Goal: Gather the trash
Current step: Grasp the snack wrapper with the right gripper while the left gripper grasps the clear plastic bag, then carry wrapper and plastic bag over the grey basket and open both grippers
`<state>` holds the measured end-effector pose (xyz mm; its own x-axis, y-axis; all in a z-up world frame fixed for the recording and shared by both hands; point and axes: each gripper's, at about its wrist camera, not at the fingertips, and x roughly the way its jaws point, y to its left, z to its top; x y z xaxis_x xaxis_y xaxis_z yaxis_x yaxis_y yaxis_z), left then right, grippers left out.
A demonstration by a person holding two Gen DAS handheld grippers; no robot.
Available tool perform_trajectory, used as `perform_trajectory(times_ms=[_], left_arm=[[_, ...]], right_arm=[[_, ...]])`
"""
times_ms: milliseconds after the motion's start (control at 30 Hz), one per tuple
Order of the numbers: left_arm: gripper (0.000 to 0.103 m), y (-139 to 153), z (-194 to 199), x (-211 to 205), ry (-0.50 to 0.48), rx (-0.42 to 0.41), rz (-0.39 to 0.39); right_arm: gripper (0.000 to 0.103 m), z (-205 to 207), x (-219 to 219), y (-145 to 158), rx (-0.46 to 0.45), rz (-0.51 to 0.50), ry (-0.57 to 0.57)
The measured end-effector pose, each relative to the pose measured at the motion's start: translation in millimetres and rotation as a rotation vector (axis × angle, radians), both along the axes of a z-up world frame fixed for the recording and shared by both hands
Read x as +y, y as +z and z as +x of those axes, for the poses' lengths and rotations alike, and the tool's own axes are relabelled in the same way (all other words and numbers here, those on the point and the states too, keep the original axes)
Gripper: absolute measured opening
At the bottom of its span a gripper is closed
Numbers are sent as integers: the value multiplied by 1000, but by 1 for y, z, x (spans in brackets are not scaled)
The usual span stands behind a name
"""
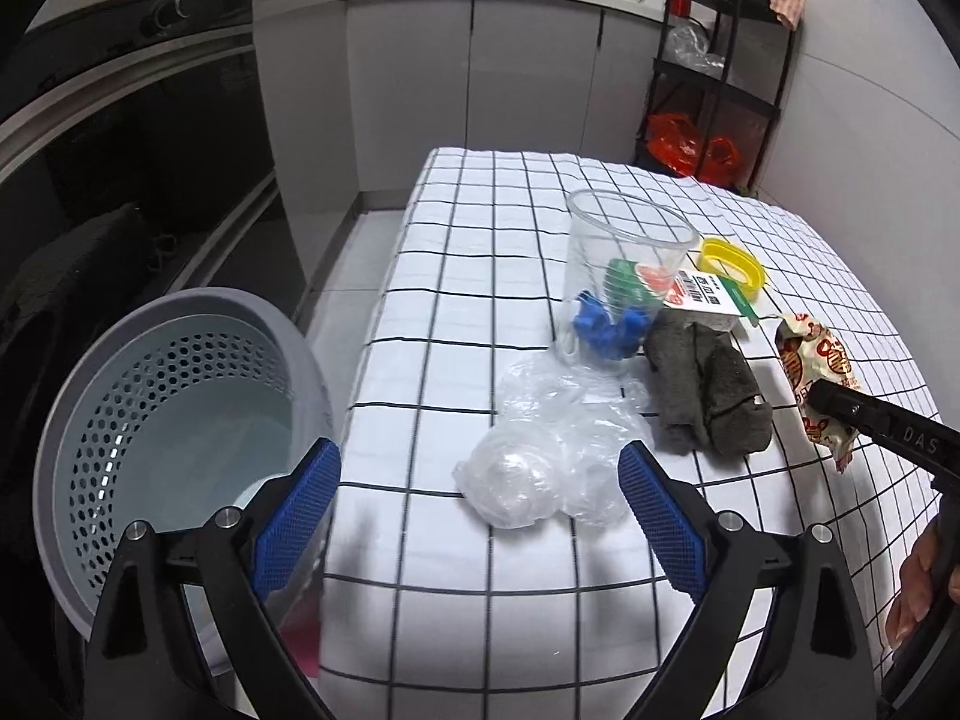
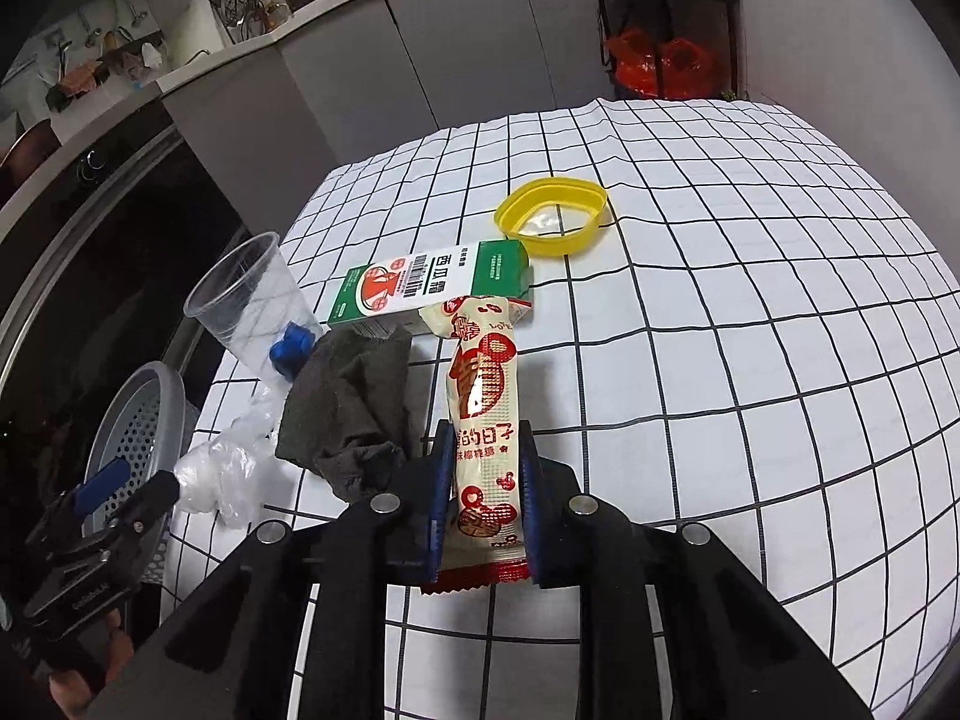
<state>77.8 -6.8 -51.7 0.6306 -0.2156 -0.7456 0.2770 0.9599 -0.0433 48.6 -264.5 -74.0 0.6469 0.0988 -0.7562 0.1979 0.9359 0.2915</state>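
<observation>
My right gripper (image 2: 485, 444) is shut on a cream and red snack wrapper (image 2: 483, 396) that lies lengthwise between its blue pads; the wrapper also shows in the left wrist view (image 1: 810, 360). My left gripper (image 1: 480, 480) is open and empty, low over the table's near left edge, just short of a crumpled clear plastic bag (image 1: 540, 450). The grey perforated trash bin (image 1: 174, 396) stands on the floor left of the table. A clear plastic cup (image 1: 618, 276) holds blue and green bits. A green and white carton (image 2: 432, 288), a dark grey cloth (image 2: 354, 414) and a yellow lid (image 2: 552, 213) lie nearby.
The table wears a white cloth with a black grid (image 2: 750, 360). A dark oven front (image 1: 138, 138) and grey cabinets stand to the left. A black shelf rack (image 1: 720, 72) with red bags stands past the far end.
</observation>
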Motion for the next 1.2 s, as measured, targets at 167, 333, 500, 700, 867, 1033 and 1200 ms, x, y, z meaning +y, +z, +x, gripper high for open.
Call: perform_trajectory(times_ms=[167,333,500,700,867,1033,1200], left_arm=[[94,-10,13,-12,-9,44,-8],[93,-21,24,-20,0,80,3],[56,-31,29,-27,-16,118,12],[37,-32,26,-25,-21,116,16],[34,-27,19,-18,-16,106,10],[34,-10,6,-6,0,65,0],[34,11,1,-1,7,14,-7]], right_arm=[[20,-1,1,2,-4,15,22],[20,-4,0,6,-13,32,23],[20,-7,0,8,-20,32,34],[20,-9,-1,10,-25,39,37],[20,-10,-1,12,-33,44,36],[20,-10,-1,14,-42,53,38],[20,-11,0,15,-47,59,43]])
